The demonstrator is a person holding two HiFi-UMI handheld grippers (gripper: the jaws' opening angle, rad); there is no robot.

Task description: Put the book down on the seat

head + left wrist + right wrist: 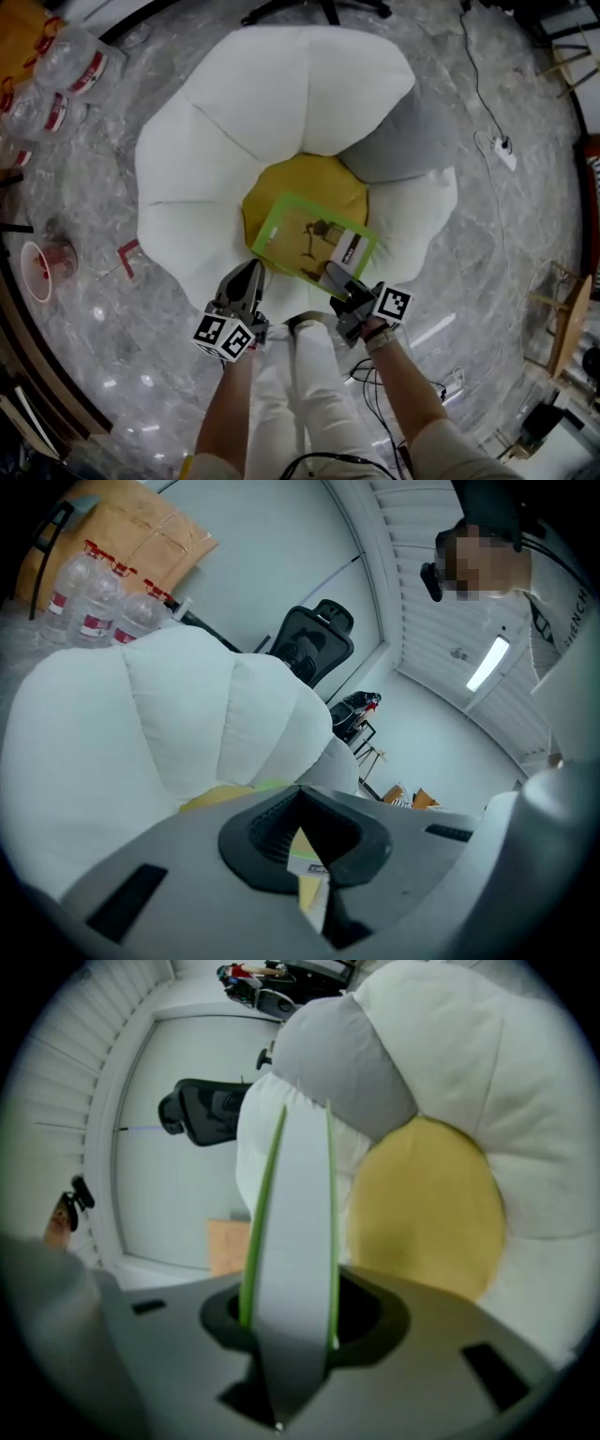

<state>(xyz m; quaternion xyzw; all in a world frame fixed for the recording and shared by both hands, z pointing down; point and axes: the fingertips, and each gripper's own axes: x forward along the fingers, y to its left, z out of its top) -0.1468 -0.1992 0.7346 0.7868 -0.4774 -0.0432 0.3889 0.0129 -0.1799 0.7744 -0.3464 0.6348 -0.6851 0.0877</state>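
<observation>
Currently my right gripper (339, 279) is clenched on the book's (305, 239) near corner. The book hangs tilted over the seat's (281, 94) yellow centre (300, 183), long axis running away up-left. Left gripper (251, 272) pinched together, empty, just beside it. I judge the lowering falls to the right.
</observation>
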